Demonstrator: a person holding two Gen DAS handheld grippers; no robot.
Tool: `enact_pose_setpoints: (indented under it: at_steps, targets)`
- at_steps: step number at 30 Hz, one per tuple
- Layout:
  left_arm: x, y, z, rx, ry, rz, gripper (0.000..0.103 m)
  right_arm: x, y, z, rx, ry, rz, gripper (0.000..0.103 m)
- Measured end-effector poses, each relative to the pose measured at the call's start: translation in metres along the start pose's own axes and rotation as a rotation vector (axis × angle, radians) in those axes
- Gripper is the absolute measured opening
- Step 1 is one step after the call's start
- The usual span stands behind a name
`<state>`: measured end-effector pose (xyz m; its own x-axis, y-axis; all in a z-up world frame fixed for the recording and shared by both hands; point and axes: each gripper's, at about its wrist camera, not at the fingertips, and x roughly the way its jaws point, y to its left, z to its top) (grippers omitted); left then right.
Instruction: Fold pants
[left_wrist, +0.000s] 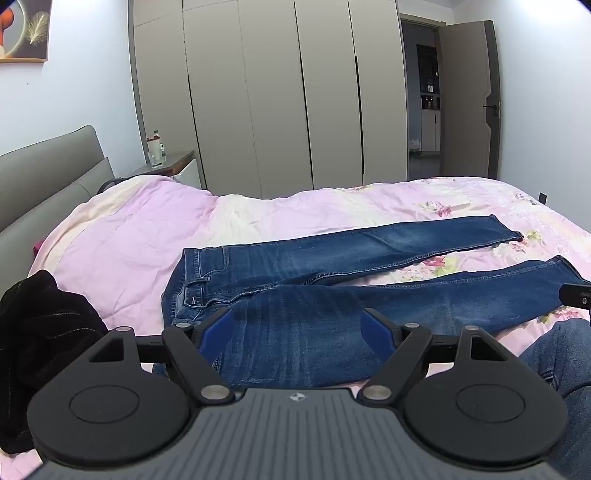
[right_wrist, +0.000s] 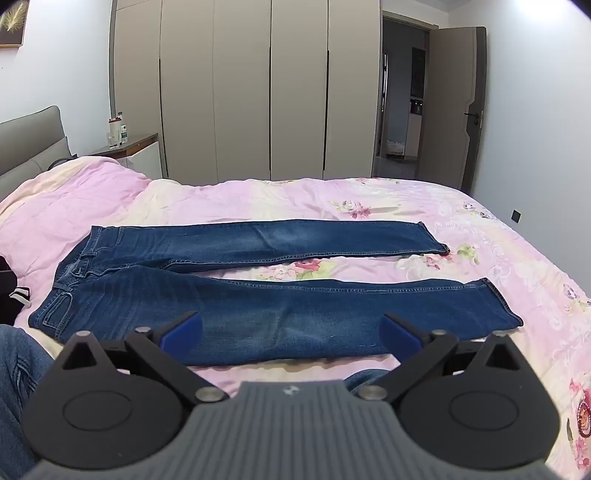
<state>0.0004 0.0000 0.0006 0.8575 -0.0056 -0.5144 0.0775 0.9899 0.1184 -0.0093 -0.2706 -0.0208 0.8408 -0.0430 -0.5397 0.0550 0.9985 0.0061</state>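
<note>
Jeans (right_wrist: 236, 295): blue denim, spread flat and unfolded on the bed, waistband to the left, both legs running right
Far leg (right_wrist: 295, 240): lies straight, hem toward the right side of the bed
Near leg (right_wrist: 332, 314): angled away from the far one, a strip of cover showing between them; hem near the bed's right side
Waistband (left_wrist: 188, 280): seen from the left wrist, just beyond the left blue pad
Bed cover (right_wrist: 369, 199): pink with floral print, wrinkled, under the whole garment
Left gripper (left_wrist: 297, 325): jaws spread wide, nothing between them; hovers over the seat and upper thigh of the near leg, contact cannot be judged
Right gripper (right_wrist: 291, 328): jaws spread wide, holding nothing; poised over the near leg's lower half
Dark garment (left_wrist: 40, 332): black, bunched on the cover left of the jeans, apart from them
Wardrobe (right_wrist: 243, 88): beige doors, behind the bed
Nightstand (left_wrist: 170, 162): beside the headboard, bottles on top
Door (right_wrist: 458, 107): standing open at right
</note>
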Motion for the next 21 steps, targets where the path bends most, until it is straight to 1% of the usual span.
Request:
enact_pose_setpoints:
  at_steps: [2, 4, 9, 12, 13, 21]
  targets:
    - [0.0006, 0.0002, 0.0011, -0.002, -0.001, -0.007, 0.089, -0.0003, -0.0004, -0.0006, 0.001, -0.005, 0.000, 0.098]
    - [-0.0029, -0.0001, -0.0006, -0.005, -0.013, -0.006, 0.089, -0.0001, -0.0006, -0.0009, 0.002, -0.003, 0.001, 0.098]
    - [-0.0037, -0.0065, 0.0057, -0.009, -0.005, 0.002, 0.088, -0.0004, -0.0014, -0.0018, 0.002, -0.002, 0.001, 0.098]
    - [-0.0037, -0.0085, 0.0037, -0.015, 0.000, 0.003, 0.088, 0.0002, -0.0010, -0.0015, 0.000, -0.002, 0.001, 0.098]
    - [-0.0021, -0.0015, -0.0005, -0.020, 0.001, -0.003, 0.088, 0.0003, -0.0008, -0.0014, 0.000, -0.002, 0.001, 0.098]
    - [-0.0046, 0.0003, -0.0019, -0.020, -0.003, -0.002, 0.088, -0.0029, -0.0045, -0.0027, 0.006, -0.003, -0.001, 0.098]
